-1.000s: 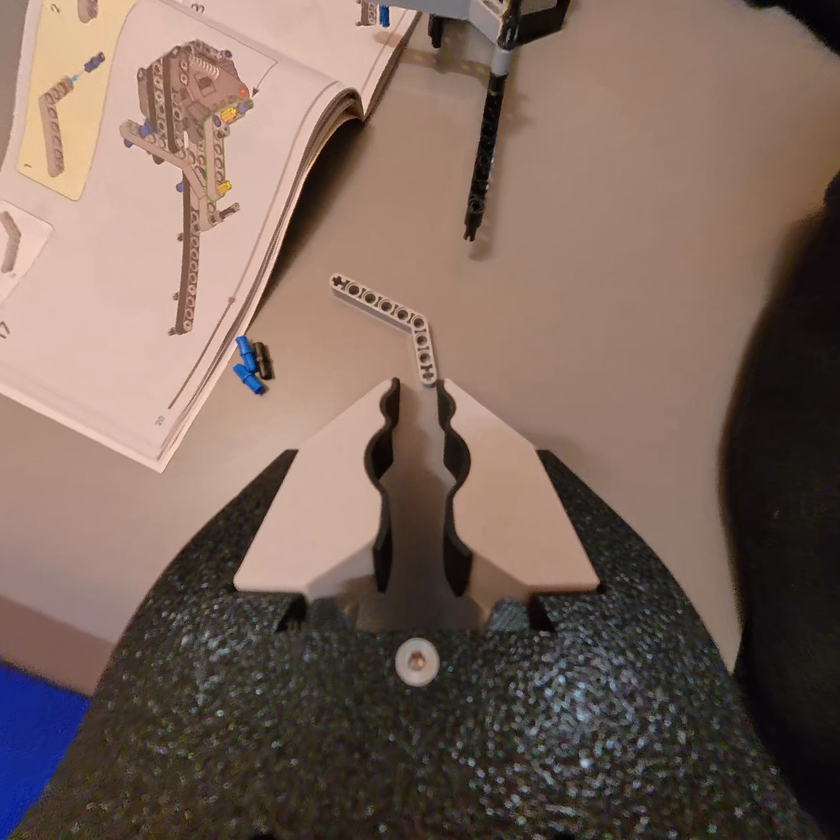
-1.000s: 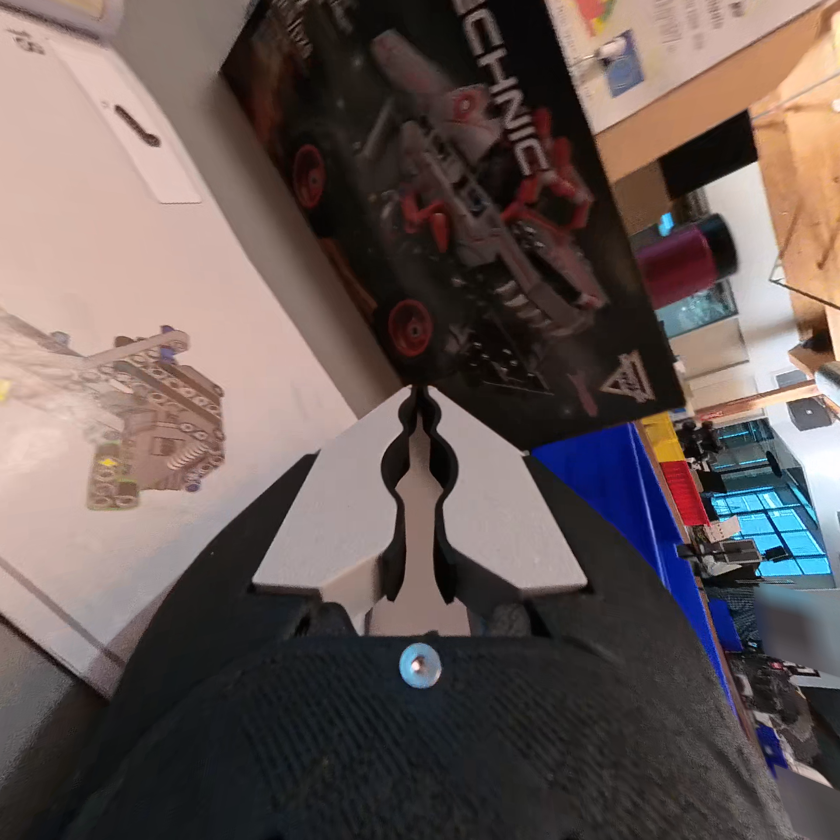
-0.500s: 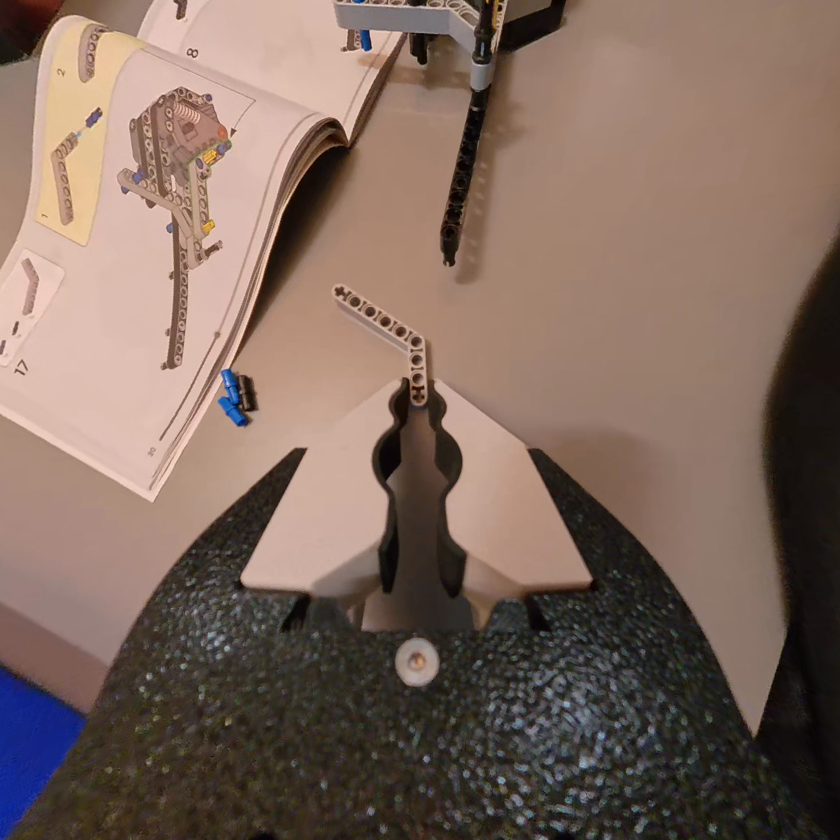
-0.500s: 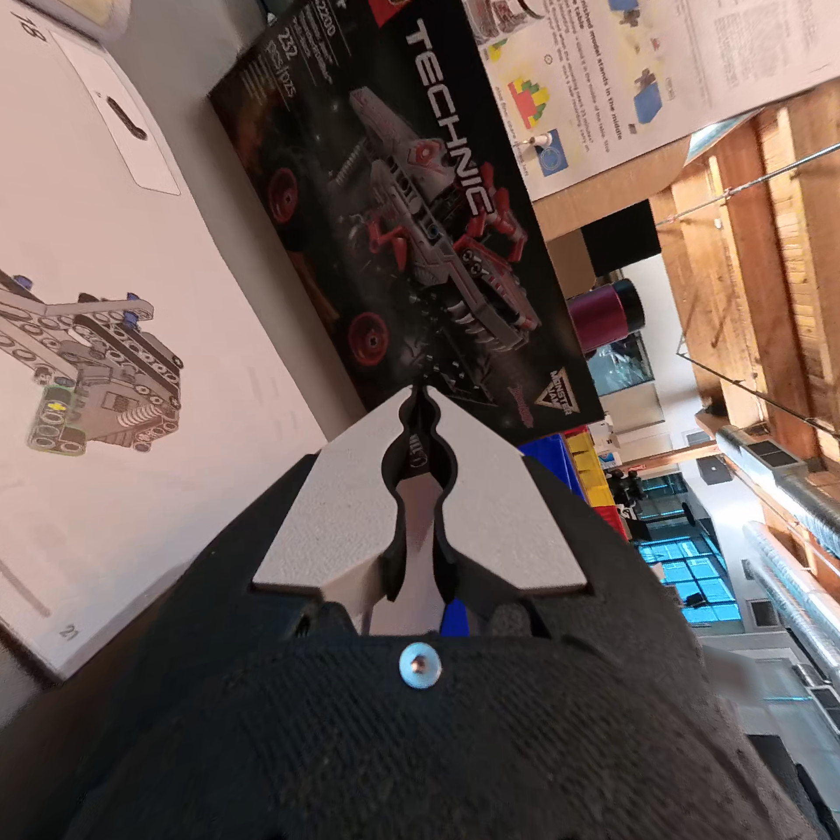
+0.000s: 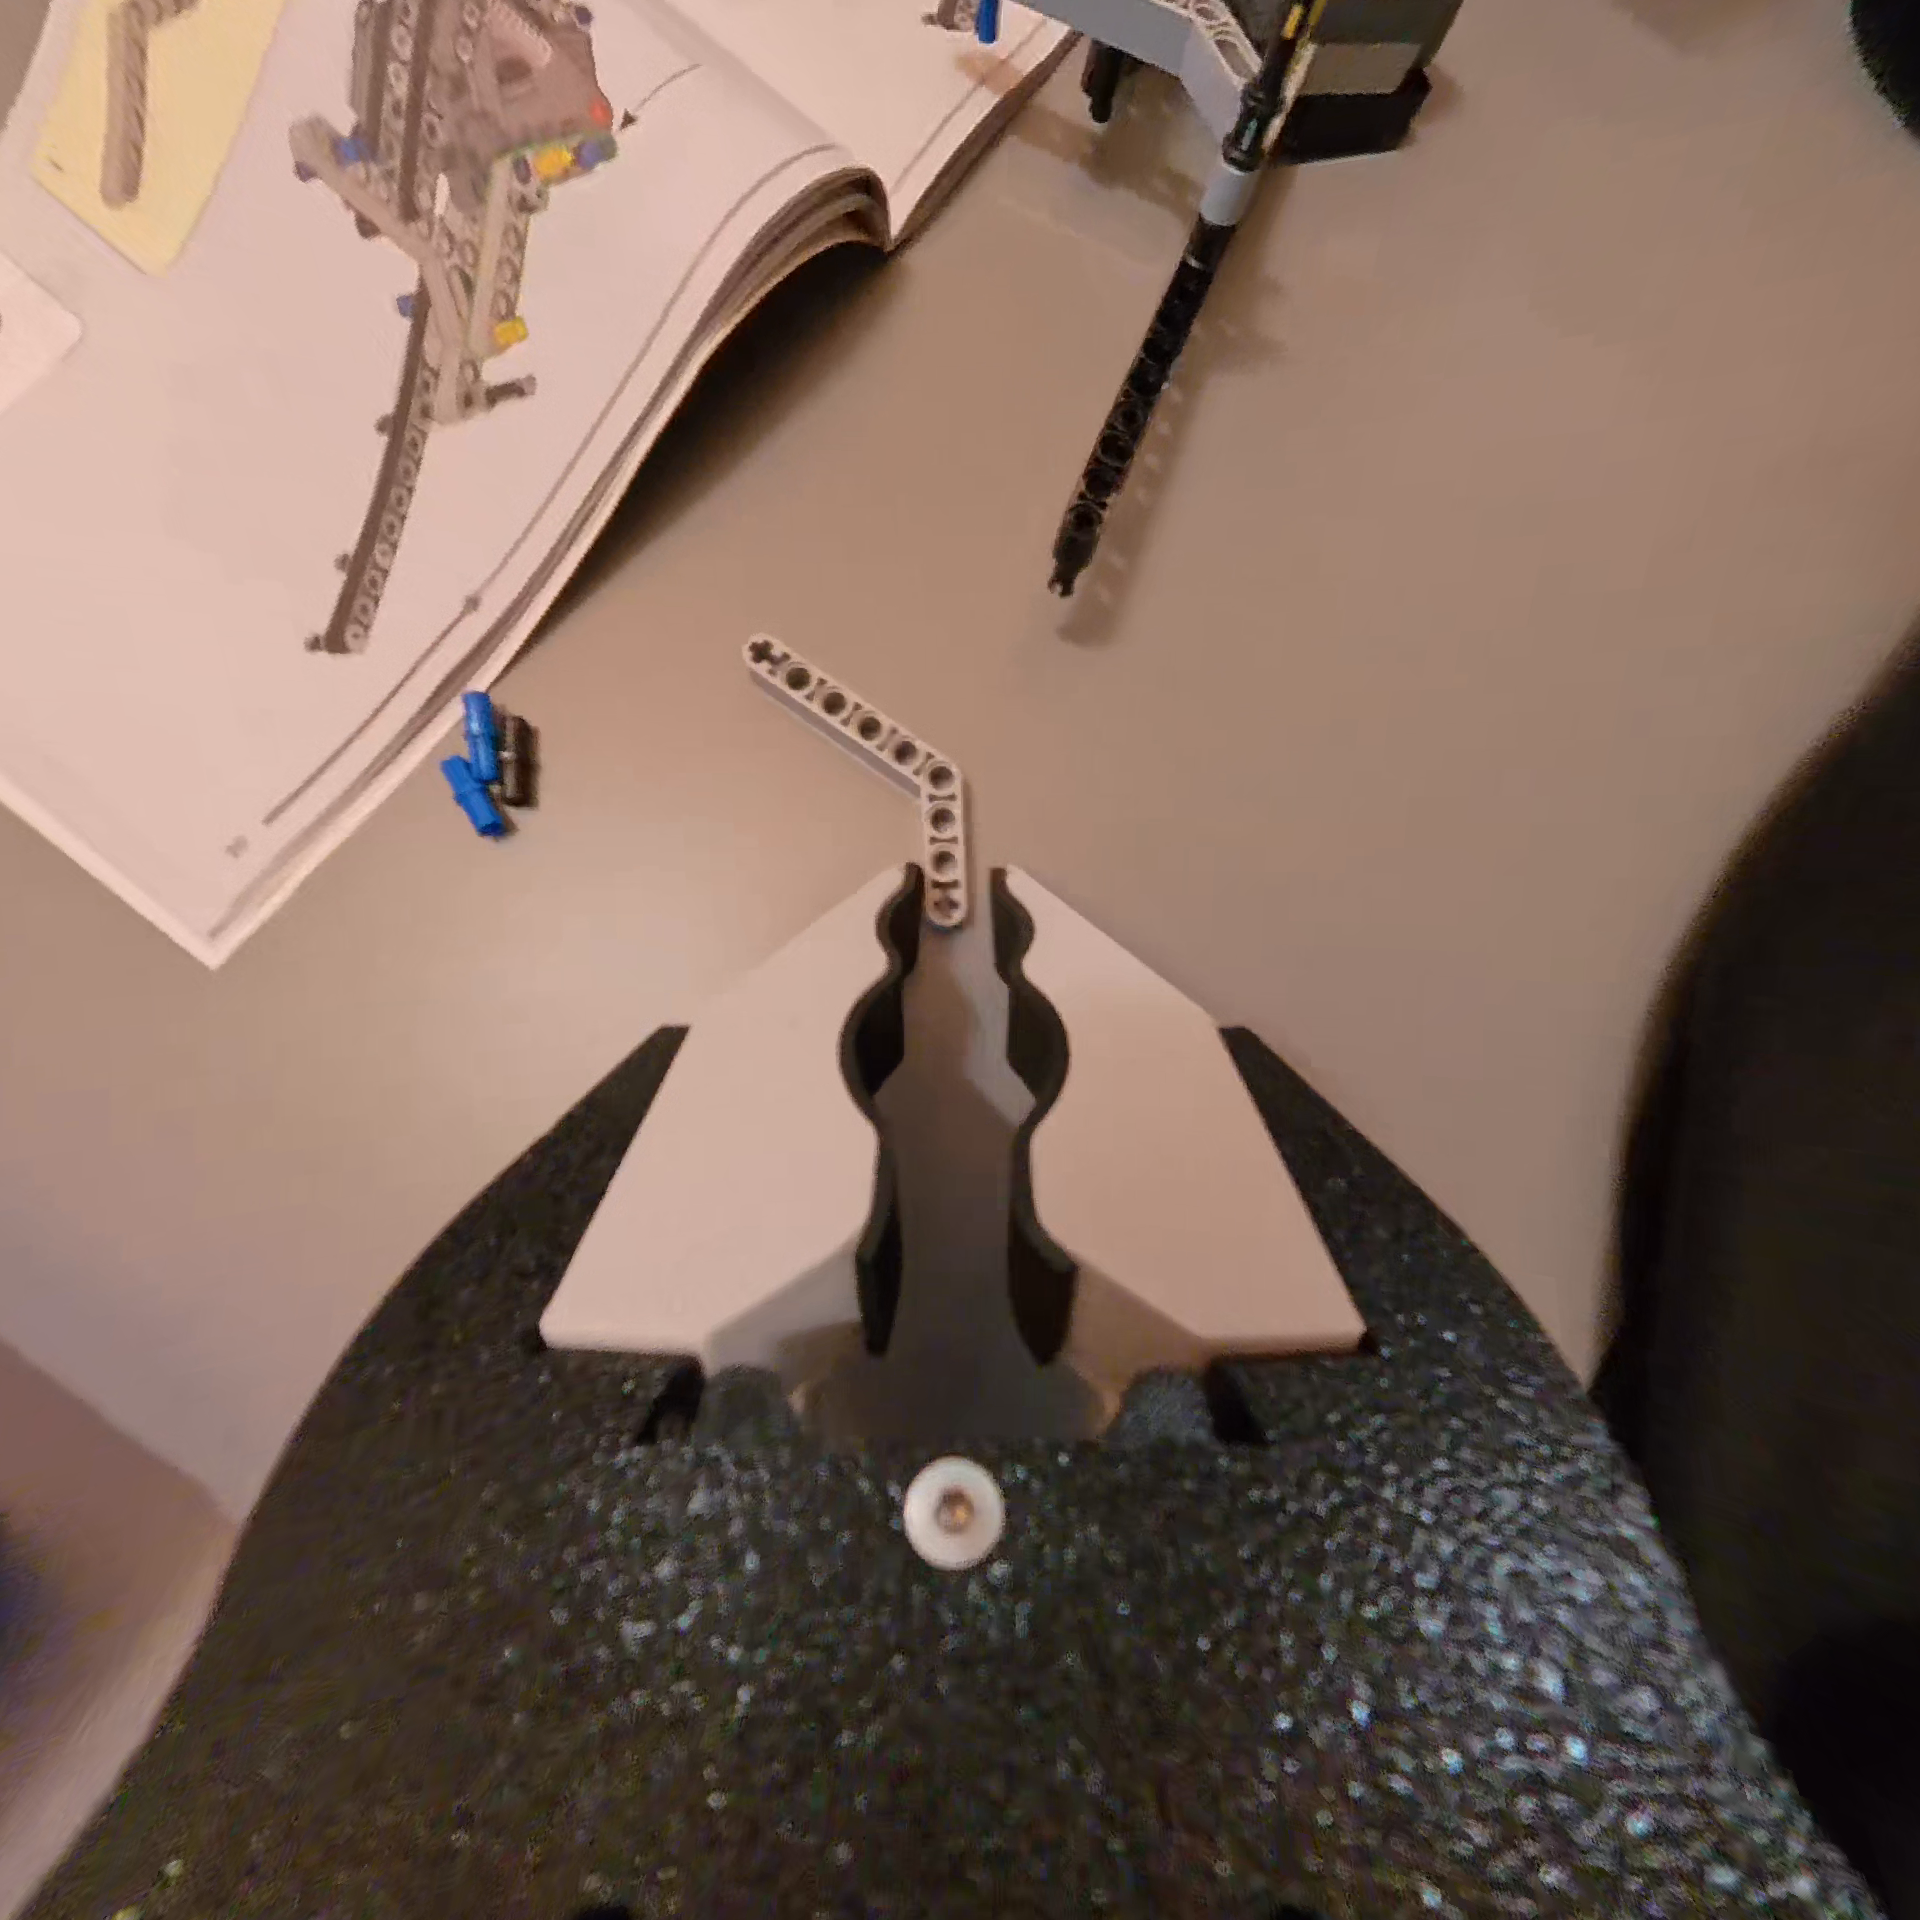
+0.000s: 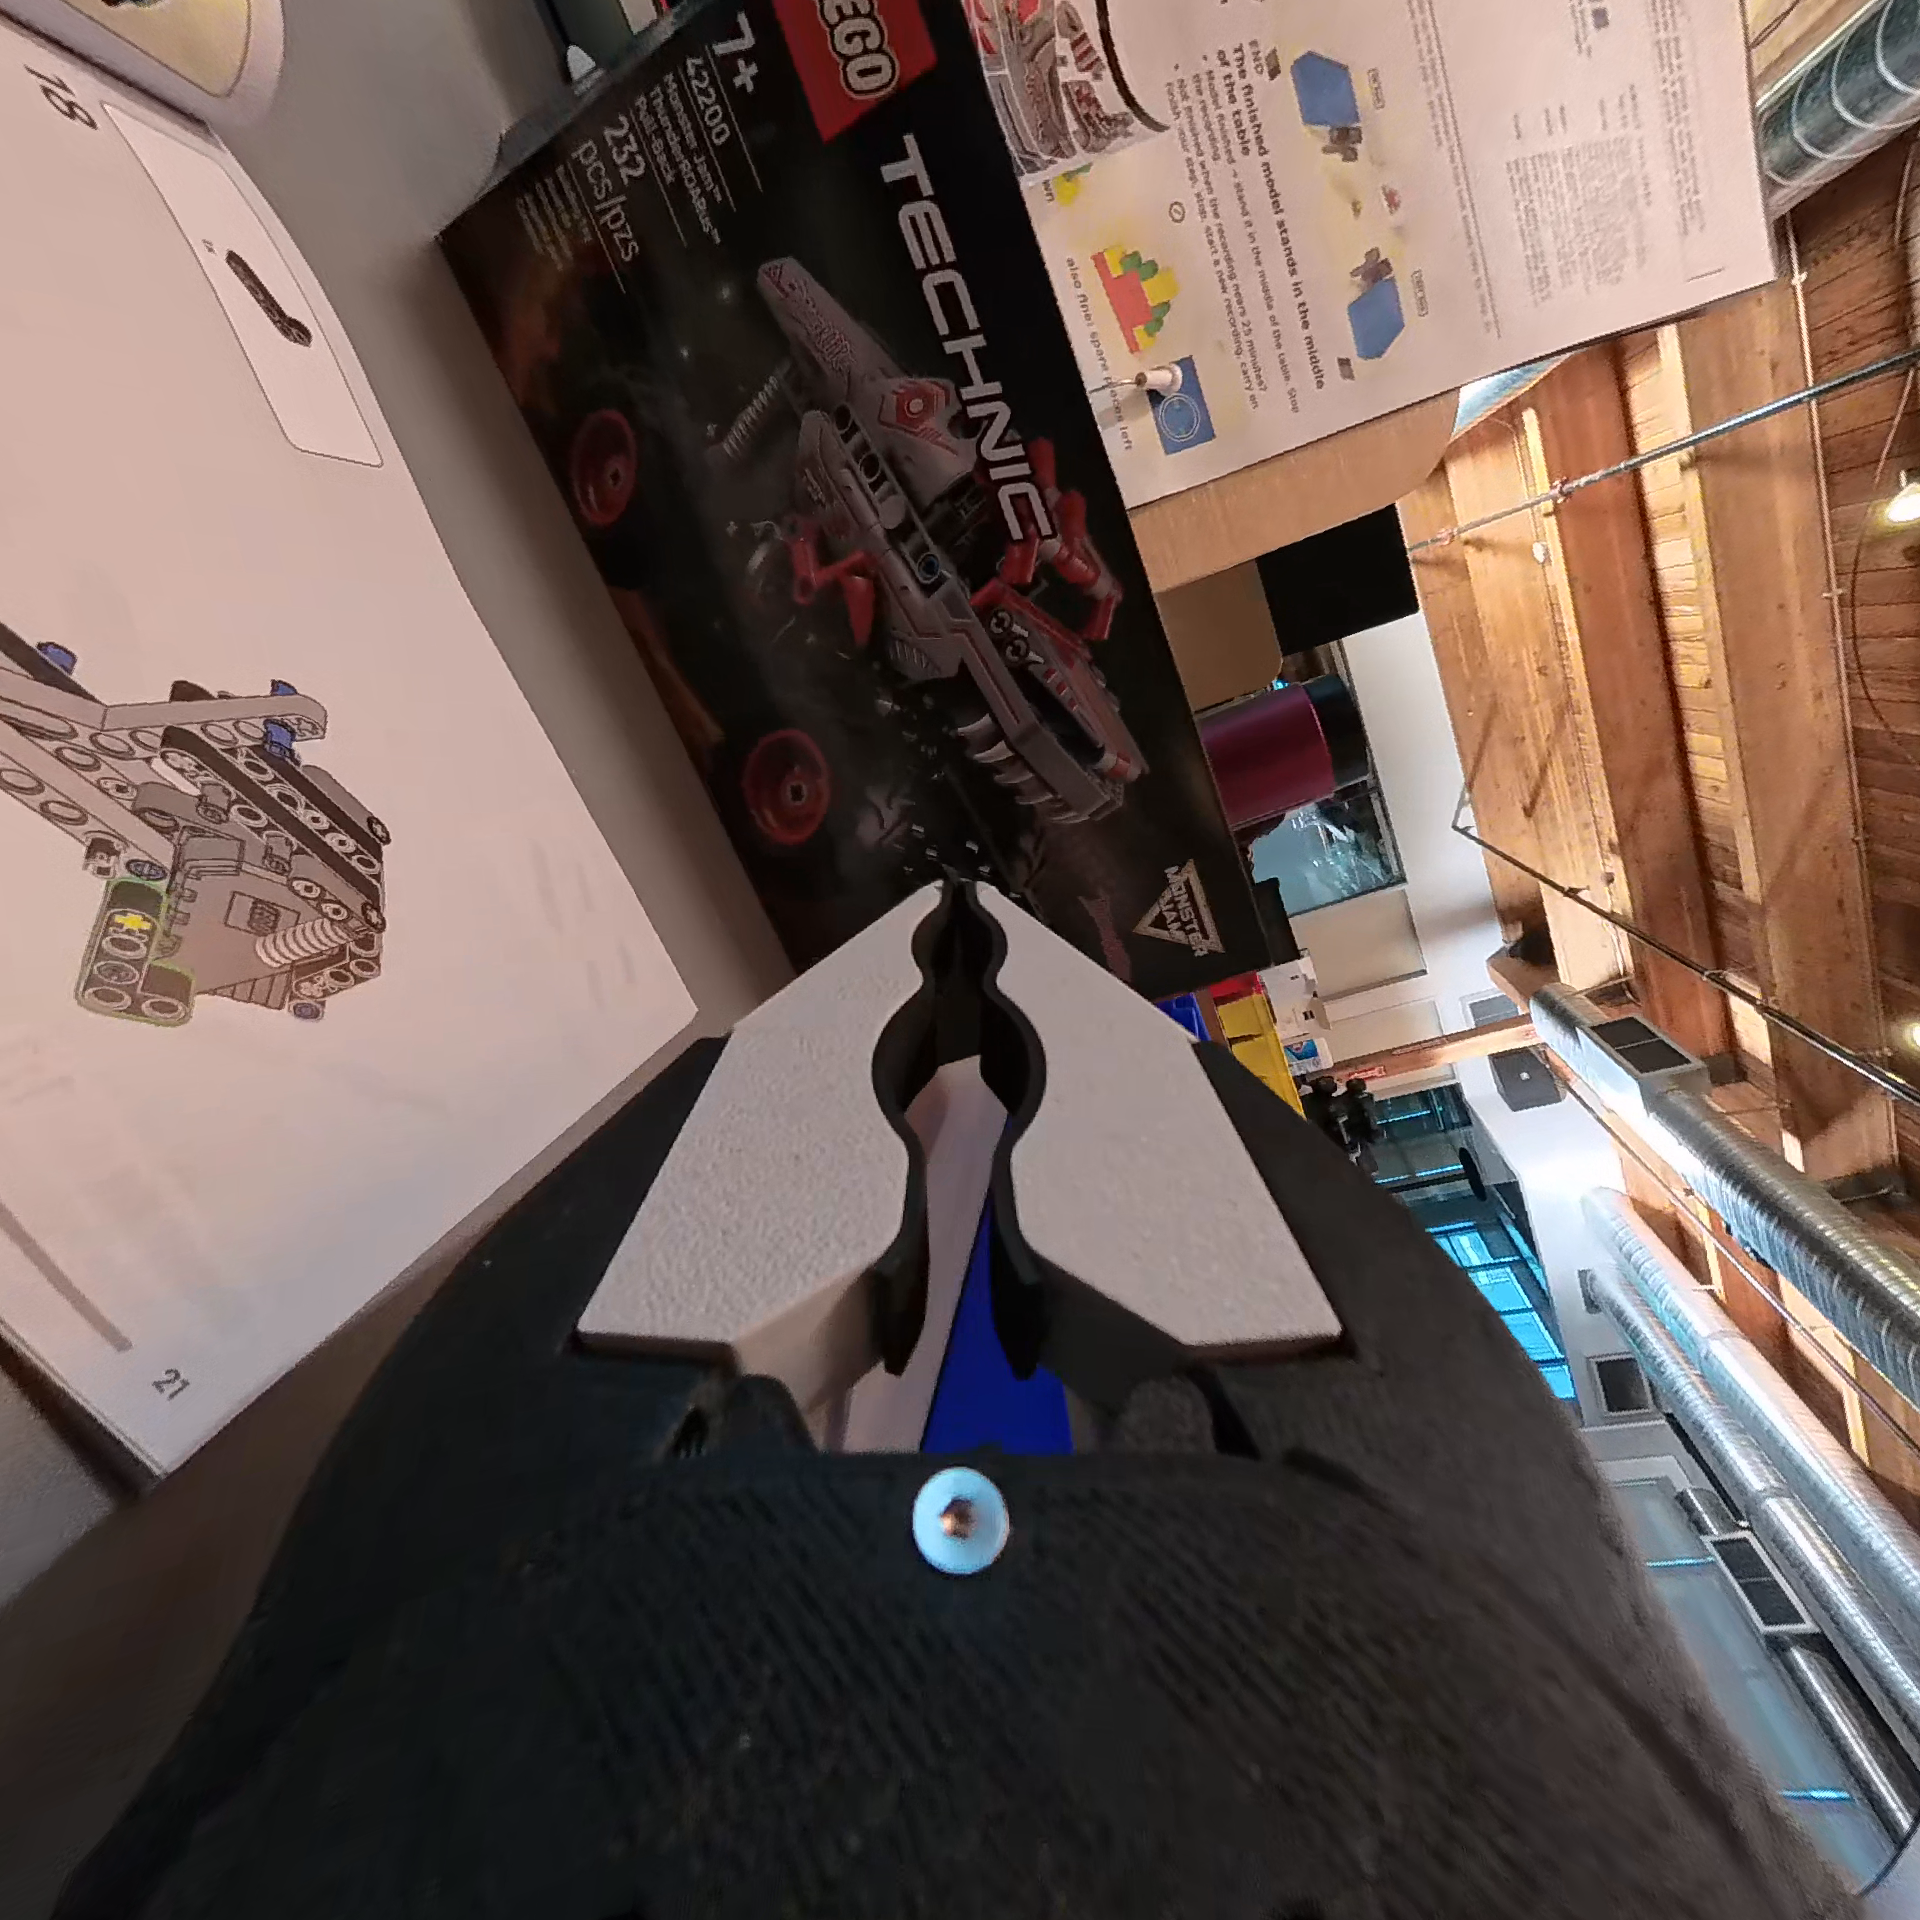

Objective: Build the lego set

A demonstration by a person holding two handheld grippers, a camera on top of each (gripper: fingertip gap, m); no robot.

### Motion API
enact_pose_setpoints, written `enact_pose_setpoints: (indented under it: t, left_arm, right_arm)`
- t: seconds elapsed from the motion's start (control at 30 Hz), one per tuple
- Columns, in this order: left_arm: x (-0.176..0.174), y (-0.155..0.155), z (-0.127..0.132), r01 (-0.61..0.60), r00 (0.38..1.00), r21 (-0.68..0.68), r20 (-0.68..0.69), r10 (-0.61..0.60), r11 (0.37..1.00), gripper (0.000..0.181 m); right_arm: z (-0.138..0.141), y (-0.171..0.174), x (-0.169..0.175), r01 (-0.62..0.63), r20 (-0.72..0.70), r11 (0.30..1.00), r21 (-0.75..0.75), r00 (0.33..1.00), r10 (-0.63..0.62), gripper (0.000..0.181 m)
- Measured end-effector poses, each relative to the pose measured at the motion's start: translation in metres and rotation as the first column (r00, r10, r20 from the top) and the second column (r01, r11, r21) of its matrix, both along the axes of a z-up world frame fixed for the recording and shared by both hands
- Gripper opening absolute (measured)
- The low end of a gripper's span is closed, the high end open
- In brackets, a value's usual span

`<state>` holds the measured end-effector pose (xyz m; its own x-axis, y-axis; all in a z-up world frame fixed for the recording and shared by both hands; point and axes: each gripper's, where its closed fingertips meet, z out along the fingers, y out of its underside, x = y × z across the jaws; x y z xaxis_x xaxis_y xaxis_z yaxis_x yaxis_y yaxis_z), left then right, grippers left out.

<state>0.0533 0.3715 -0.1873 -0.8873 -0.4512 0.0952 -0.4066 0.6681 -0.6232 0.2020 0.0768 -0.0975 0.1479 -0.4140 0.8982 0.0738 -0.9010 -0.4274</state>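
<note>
On the near table [image 5: 1351, 727], between my left gripper's [image 5: 954, 891] parted fingertips, lay one end of the grey bent beam [image 5: 883, 748], not yet clamped. Left of it: blue and black pins [image 5: 488, 764], loose beside the open manual [image 5: 312, 416]. Far right: partial model [image 5: 1247, 94], a black beam [image 5: 1143, 384] trailing from it. My right gripper [image 6: 961, 894] was clenched, empty, aimed at the set's box [image 6: 831, 520]. I judged the build early; most remained.

On the desk [image 5: 1455, 727]: one bent grey beam [image 5: 883, 753], one long black beam [image 5: 1143, 384], two blue pins [image 5: 473, 758], one black pin [image 5: 516, 758], one open instruction booklet [image 5: 260, 468], one set box [image 6: 831, 499].
</note>
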Motion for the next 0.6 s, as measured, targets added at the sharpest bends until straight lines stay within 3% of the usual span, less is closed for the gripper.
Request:
enact_pose_setpoints:
  t: [0.2,0.4,0.6]
  left_arm:
    - [-0.026,-0.021,0.006,0.166,0.986,-0.019,0.005,-0.166,0.986,0.025]
    - [0.028,0.002,0.028,0.196,0.946,0.066,0.252,-0.206,0.978,0.029]
    - [0.035,0.001,0.006,0.336,0.913,0.145,0.194,-0.359,0.931,0.035]
  right_arm:
    - [-0.002,0.001,0.0,0.0,-0.01,1.0,-0.015,1.0,0.0,0.0]
    - [-0.004,-0.003,0.0,0.008,-0.017,1.0,-0.012,1.0,-0.008,0.0]
    - [-0.009,-0.003,0.001,0.002,-0.041,1.0,-0.025,0.999,-0.003,0.0]
